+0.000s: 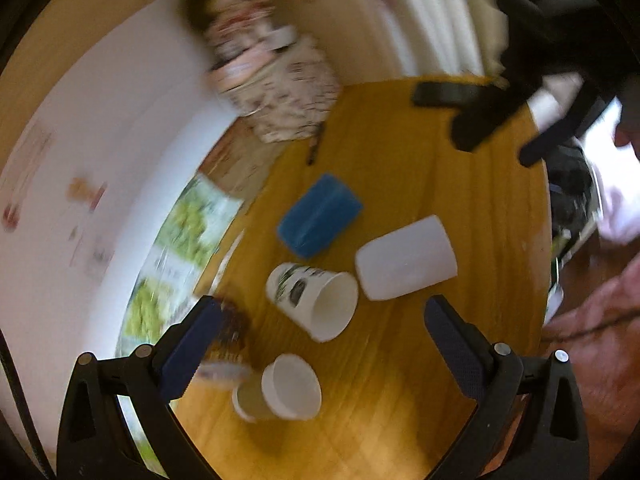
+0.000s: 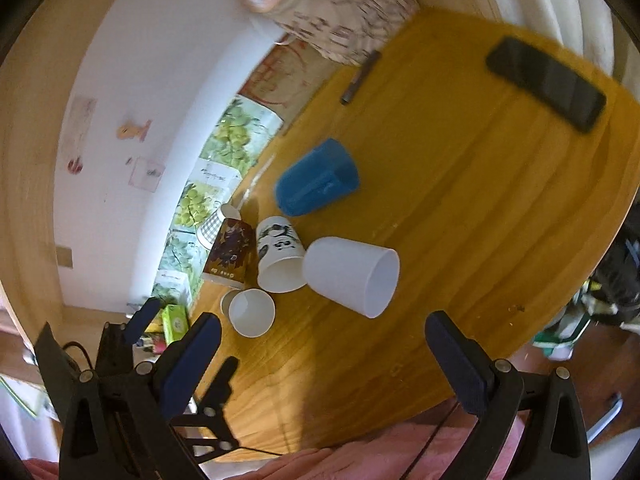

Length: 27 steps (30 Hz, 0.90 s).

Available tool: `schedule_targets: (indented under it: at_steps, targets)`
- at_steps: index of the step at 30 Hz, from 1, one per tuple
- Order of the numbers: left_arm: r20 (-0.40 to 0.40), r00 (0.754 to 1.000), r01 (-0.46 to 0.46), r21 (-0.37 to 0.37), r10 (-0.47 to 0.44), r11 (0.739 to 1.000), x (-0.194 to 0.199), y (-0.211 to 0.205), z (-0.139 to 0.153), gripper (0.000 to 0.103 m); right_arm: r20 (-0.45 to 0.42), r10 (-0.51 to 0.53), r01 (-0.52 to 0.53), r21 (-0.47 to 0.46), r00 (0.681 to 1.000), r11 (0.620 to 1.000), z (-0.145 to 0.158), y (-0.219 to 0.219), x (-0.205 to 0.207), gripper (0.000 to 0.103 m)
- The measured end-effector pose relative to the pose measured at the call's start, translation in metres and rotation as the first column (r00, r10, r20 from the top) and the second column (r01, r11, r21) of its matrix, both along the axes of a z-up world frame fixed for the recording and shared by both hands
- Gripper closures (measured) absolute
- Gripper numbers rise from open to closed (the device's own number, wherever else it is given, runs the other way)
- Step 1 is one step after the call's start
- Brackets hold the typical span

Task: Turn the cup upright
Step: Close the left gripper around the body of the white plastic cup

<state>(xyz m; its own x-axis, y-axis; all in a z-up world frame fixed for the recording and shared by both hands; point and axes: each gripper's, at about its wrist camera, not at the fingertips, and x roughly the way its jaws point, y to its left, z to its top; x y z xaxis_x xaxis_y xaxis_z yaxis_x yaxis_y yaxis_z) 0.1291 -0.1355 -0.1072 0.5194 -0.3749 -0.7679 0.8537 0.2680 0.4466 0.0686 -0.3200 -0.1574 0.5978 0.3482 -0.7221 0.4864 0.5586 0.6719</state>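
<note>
Wooden round table, holding a cluster of cups near its wall-side edge: a white plastic cup on its side, touching a panda-print paper cup also tipped over, a blue cup lying just beyond them, a dark patterned cup and a small white cup. A black phone lies at the far edge. Left gripper and right gripper both hover spread wide, grasping nothing.
</note>
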Motion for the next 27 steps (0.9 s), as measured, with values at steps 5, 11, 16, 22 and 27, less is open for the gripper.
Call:
schedule_targets:
  at_steps: [5, 11, 16, 22, 27]
  targets:
    - [-0.001, 0.985, 0.169, 0.085, -0.170, 0.982, -0.009, -0.027, -0.019, 0.002, -0.024, -0.005, 0.007, 0.100, 1.000, 0.995, -0.018, -0.018, 0.003, 0.000]
    - [-0.027, 0.943, 0.331, 0.180, -0.332, 0.926, -0.013, -0.053, -0.045, 0.002, -0.056, -0.003, 0.016, 0.243, 0.998, 0.970, -0.046, -0.030, 0.019, 0.000]
    - [-0.068, 0.909, 0.415, 0.251, -0.412, 0.875, -0.016, -0.064, -0.068, 0.002, -0.078, -0.010, 0.036, 0.332, 0.997, 0.943, -0.070, -0.040, 0.029, 0.000]
    - [-0.145, 0.872, 0.488, 0.320, -0.467, 0.812, -0.015, -0.074, -0.089, 0.002, -0.095, -0.026, 0.063, 0.417, 0.995, 0.907, -0.090, -0.048, 0.037, 0.000]
    - [-0.202, 0.853, 0.521, 0.366, -0.481, 0.771, -0.012, -0.083, -0.101, 0.002, -0.105, -0.051, 0.092, 0.442, 0.993, 0.892, -0.099, -0.057, 0.038, 0.000]
